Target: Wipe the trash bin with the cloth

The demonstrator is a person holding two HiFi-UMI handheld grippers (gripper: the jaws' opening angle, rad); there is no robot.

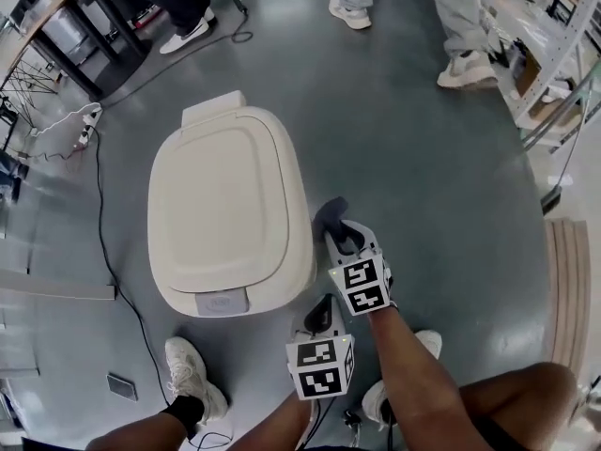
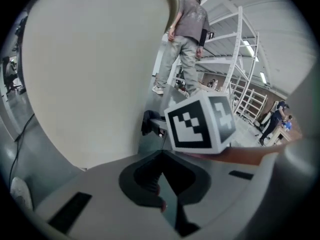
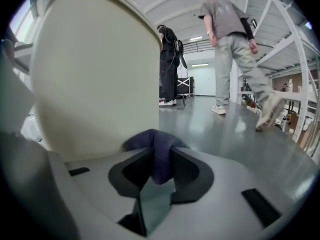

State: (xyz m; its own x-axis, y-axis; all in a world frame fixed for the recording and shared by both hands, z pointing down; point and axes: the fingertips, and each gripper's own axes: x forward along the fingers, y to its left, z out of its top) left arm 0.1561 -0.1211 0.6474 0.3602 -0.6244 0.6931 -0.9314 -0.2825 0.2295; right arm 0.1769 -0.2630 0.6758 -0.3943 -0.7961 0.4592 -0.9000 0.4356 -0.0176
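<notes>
Grey floor carries the cream trash bin, lid down. Right gripper clamps the dark cloth just beside the bin's right wall; left gripper is closed and empty. Judged progress: wiping barely started, most surfaces remain

The cream trash bin was stood upright, lid shut, and the bunched dark-blue cloth was held pinched just beside it.

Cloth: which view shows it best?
Right gripper view: the cloth fills the foreground, pinched in the jaws of the right gripper. Head view shows a small dark bunch; left gripper view a distant dark lump.
</notes>
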